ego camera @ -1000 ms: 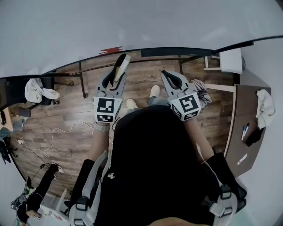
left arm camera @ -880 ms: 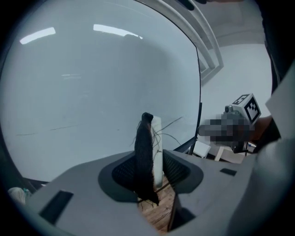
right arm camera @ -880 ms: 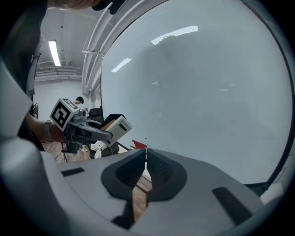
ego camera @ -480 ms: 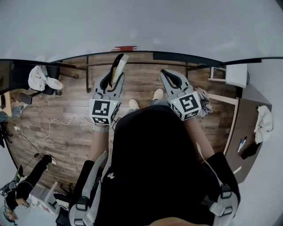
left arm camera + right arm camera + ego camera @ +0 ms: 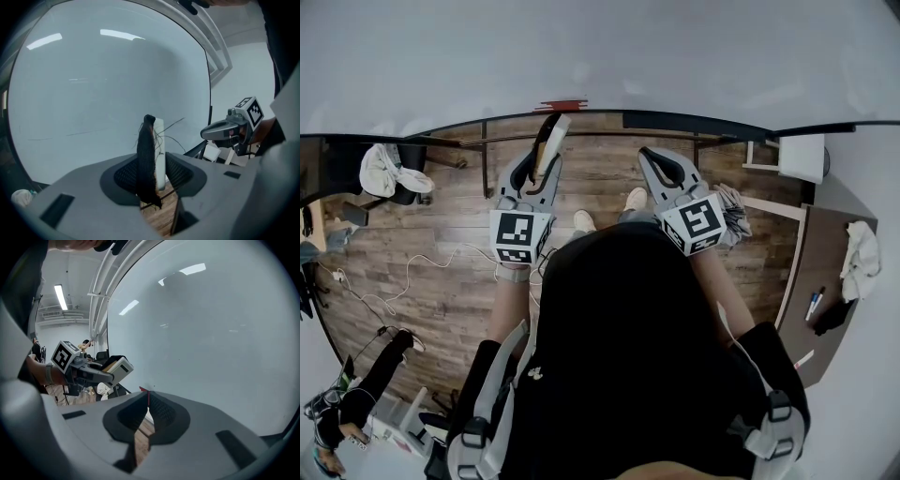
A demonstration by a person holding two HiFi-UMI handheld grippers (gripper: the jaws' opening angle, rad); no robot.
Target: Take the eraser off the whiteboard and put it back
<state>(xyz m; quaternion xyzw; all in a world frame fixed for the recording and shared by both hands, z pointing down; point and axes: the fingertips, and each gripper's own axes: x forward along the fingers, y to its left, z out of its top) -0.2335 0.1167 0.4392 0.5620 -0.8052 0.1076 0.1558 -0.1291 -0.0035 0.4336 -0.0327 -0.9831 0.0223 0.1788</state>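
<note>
Faced whiteboard [image 5: 600, 47] filling top of frame | held left gripper [image 5: 546, 155] left of centre | held right gripper [image 5: 649, 154] right of centre, fingers pressed together, empty | pinched eraser [image 5: 553, 139] upright between left fingers, near board's lower edge

Eraser [image 5: 147, 154] lower end hidden between jaws, perhaps markers [image 5: 814, 303] on desk [image 5: 825, 242], too small

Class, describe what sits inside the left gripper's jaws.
The eraser, clamped on edge: dark felt face on the left, white back on the right. The jaws cover its lower sides.
</note>
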